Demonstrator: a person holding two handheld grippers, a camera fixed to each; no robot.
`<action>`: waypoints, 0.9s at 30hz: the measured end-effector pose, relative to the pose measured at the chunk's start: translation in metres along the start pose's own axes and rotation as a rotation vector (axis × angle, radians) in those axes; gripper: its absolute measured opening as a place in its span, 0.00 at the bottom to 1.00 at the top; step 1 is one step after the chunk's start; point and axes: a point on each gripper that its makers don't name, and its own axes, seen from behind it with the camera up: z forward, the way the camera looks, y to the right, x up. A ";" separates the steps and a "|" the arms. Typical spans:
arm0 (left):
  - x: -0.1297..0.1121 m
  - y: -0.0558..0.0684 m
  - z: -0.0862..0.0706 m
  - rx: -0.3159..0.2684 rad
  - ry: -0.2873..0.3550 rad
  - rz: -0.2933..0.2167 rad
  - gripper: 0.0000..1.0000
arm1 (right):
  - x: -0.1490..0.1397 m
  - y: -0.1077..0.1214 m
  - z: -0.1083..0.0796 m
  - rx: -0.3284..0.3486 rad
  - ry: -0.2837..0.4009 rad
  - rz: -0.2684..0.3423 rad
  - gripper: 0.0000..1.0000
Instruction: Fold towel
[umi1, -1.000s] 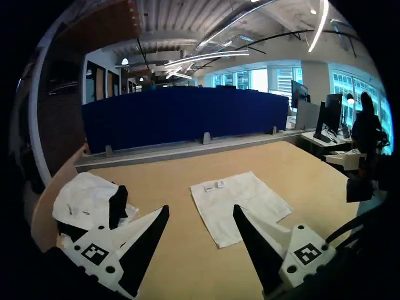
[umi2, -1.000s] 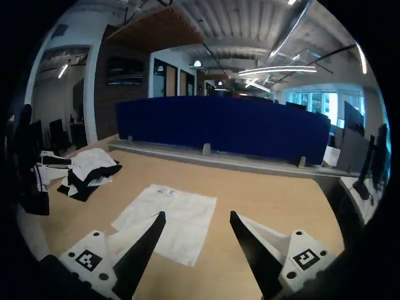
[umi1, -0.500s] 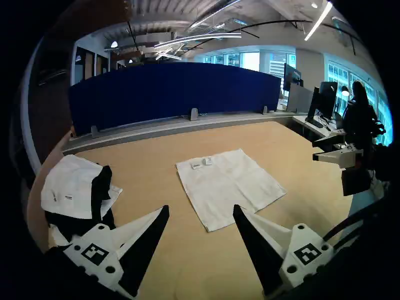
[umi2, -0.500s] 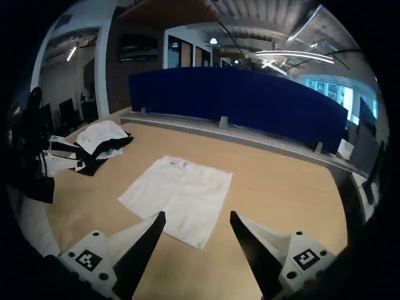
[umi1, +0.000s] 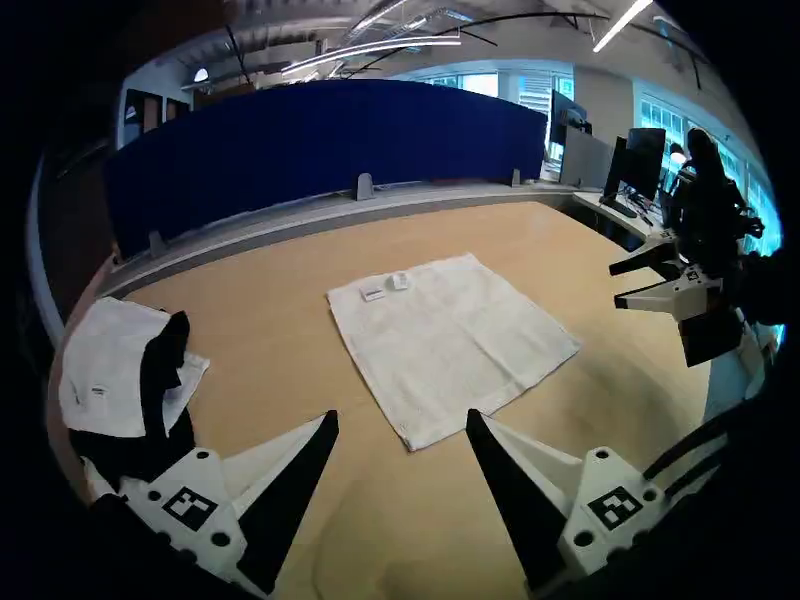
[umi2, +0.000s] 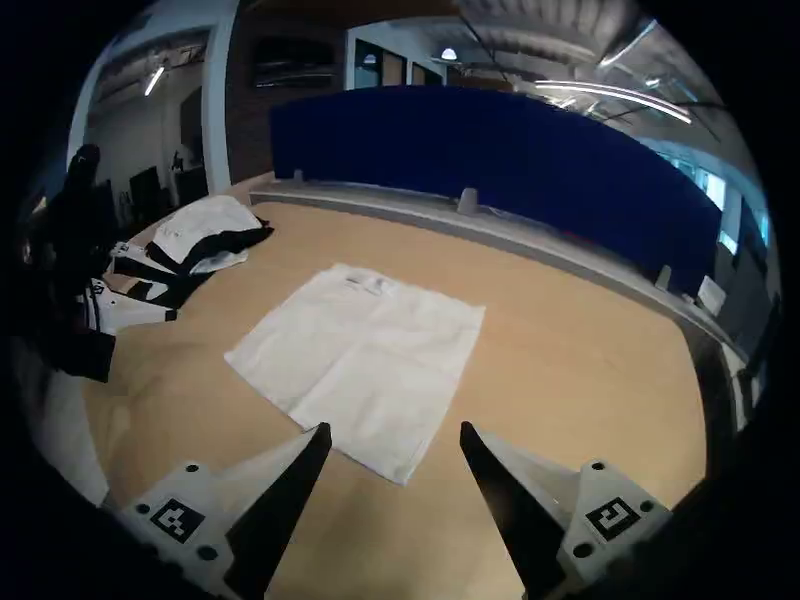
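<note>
– The left hand-held gripper (umi1: 400, 415) and the right hand-held gripper (umi2: 393, 428) are held wide open, nothing gripped.
– Where is the towel (umi1: 450, 335) laid?
– Flat on the worktop (umi1: 280, 330), just ahead. No fold is made yet.

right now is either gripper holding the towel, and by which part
Nothing is held: left gripper and right gripper have open jaws; the towel lies flat.

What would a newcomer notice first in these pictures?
A white towel lies flat in the middle of the wooden table, the open left gripper and right gripper pointing at its near edge. A heap of white and black cloth sits at the table's left edge; a blue partition runs behind.
</note>
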 end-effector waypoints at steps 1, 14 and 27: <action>-0.002 0.000 0.004 -0.003 -0.006 0.001 0.95 | -0.002 0.000 0.004 0.004 -0.007 -0.001 1.00; -0.026 0.008 0.048 -0.048 -0.088 0.030 0.95 | -0.031 0.004 0.044 0.043 -0.084 -0.004 1.00; -0.049 0.016 0.074 -0.074 -0.173 0.052 0.95 | -0.058 0.007 0.060 0.065 -0.152 -0.012 1.00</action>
